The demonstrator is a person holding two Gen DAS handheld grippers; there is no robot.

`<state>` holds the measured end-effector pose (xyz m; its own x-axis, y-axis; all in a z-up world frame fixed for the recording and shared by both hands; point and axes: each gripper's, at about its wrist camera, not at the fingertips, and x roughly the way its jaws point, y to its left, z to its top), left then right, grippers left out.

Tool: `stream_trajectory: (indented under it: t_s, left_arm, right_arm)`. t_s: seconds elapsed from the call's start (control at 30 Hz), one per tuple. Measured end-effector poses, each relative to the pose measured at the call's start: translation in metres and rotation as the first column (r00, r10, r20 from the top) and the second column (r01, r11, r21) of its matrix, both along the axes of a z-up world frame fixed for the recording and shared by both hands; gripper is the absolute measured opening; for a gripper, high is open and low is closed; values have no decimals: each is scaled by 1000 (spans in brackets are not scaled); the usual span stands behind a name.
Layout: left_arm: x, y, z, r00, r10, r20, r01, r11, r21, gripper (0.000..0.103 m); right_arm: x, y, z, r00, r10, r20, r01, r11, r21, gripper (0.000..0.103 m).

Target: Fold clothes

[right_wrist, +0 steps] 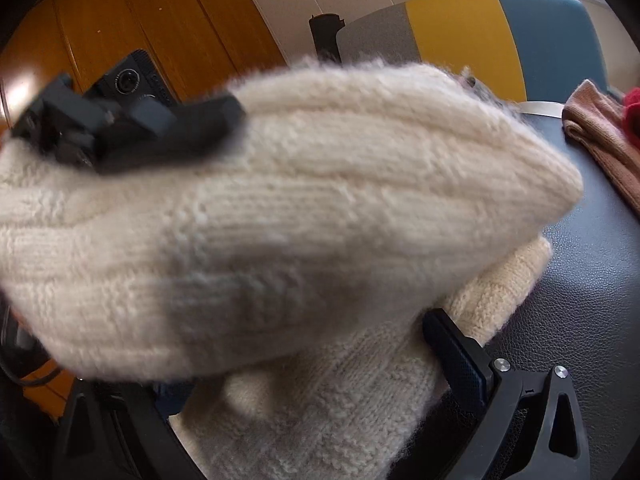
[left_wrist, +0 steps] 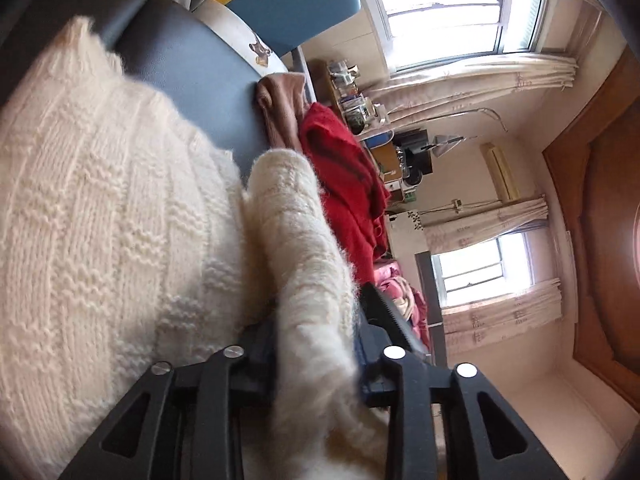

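Note:
A cream knitted sweater [left_wrist: 104,208] lies on a dark leather surface [left_wrist: 192,64]. My left gripper [left_wrist: 316,344] is shut on a fold of the sweater and holds it up, with the view tilted sideways. In the right wrist view the lifted cream fold [right_wrist: 300,200] fills the middle, and the left gripper [right_wrist: 132,128] shows at its upper left, clamped on the knit. My right gripper [right_wrist: 320,364] has its jaws wide apart around the lower layer of sweater [right_wrist: 340,408]; only its right finger [right_wrist: 456,352] shows clearly.
A tan garment [left_wrist: 280,108] and a red garment [left_wrist: 344,184] lie at the far edge of the surface; the tan one also shows in the right wrist view [right_wrist: 600,136]. A grey, yellow and blue chair back [right_wrist: 480,44] stands behind. Wooden panels [right_wrist: 120,20] are at the left.

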<state>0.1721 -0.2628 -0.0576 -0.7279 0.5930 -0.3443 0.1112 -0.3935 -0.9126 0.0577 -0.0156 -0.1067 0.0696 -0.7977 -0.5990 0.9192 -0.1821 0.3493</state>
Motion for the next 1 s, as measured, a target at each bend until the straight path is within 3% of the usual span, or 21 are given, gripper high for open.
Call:
stream_trajectory:
  t_s: [0.07,0.13,0.2,0.3,0.43,0.5,0.63,0.73,0.83,0.9,0.93,0.97,1.0]
  left_arm:
    - [13,-5,13,999,11,-43,-10,1000,25,58]
    - [18,-12,27,995,26,-93,-22,999,47,63]
    - [22,-24,34,991,60,-124,-52,996,66,63]
    - [21,-39,39,981,152,-120,-148,988,38,64]
    - [47,-61,14,965,258,-53,-259,965,-29,64]
    - [59,-61,-1,963,269,-36,-270,961,-55,64]
    - [63,-50,-10,969,238,-65,-243,966,-91,64]
    - [51,-28,-10,981,169,-91,-183,967,-178,64]
    - [33,-9,-16,989,116,-88,-135,956,-259,63]
    - [31,-2,-25,993,92,-68,-109,948,-299,59]
    - [31,1,-28,995,81,-61,-97,944,-314,56]
    - [31,4,-28,996,71,-60,-87,941,-326,56]
    - [31,8,-27,996,61,-58,-78,936,-343,56]
  right_arm:
    - [4,2,7,999,15,-28,-14,999,45,103]
    - [8,6,13,998,30,-52,-25,996,90,103]
    - [10,21,21,999,30,-42,-24,989,143,103]
    - [17,49,33,998,44,-40,-36,983,182,103]
    - [31,45,48,994,103,33,-106,986,131,103]
    - [39,43,55,989,133,67,-140,985,104,103]
    - [53,38,70,971,196,134,-204,978,46,103]
    - [61,24,73,952,236,195,-241,971,0,103]
    - [73,13,53,896,301,326,-315,949,-11,103]
    - [72,23,27,907,255,336,-298,951,81,103]
    - [66,35,18,905,216,367,-261,962,80,99]
    - [60,48,9,900,176,398,-225,971,79,87]
    - [54,59,4,896,135,423,-185,980,79,84]
